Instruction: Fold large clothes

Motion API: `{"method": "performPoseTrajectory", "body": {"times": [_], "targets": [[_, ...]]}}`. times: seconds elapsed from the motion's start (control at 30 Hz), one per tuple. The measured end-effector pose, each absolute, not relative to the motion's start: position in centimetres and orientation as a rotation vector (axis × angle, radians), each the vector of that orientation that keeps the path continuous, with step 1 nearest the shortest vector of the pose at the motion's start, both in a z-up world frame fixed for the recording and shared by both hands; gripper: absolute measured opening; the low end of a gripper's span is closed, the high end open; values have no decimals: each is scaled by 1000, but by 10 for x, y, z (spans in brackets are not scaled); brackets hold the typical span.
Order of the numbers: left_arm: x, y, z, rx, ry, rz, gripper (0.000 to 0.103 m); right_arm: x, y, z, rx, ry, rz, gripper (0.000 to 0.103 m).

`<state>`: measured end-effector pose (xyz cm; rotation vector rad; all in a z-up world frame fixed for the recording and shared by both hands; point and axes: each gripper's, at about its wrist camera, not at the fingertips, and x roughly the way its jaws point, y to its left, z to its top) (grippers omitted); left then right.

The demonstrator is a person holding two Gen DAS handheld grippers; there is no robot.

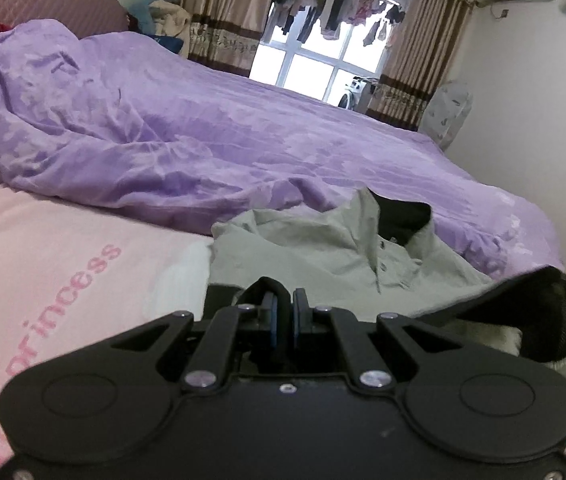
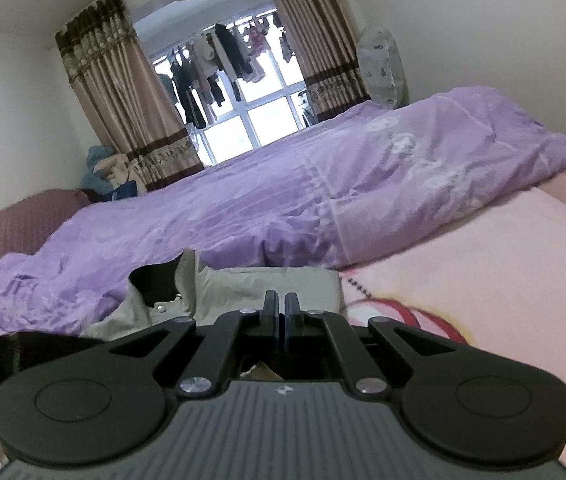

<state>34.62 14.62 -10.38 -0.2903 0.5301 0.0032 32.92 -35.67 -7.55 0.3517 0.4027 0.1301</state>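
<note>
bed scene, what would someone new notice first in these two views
A rumpled purple quilt covers most of the bed, running back toward the bright window hung with laundry. In front of it, on the pink blanket, lies a pale grey-green jacket with a dark lining. The left gripper and right gripper are both shut, low in their views over the jacket.

Pale green shirt point(image 1: 315, 256): matt woven cloth, creased. Purple quilt point(image 1: 203, 140): soft cloth, faint sheen, crumpled. Pink blanket point(image 1: 63, 272): fuzzy, matt. Left gripper point(image 1: 285, 308): matt black plastic, shiny metal screws.
</note>
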Motion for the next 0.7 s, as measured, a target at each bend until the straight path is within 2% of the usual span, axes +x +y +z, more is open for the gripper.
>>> {"method": "performPoseTrajectory", "body": {"times": [0.37,0.7], "targets": [[436,164,-105,-299,496,35,5,438,-330,-70,260,426,90,2],[508,163,-152,-303,587,56,5,501,-335,-130,296,524,19,2]]}}
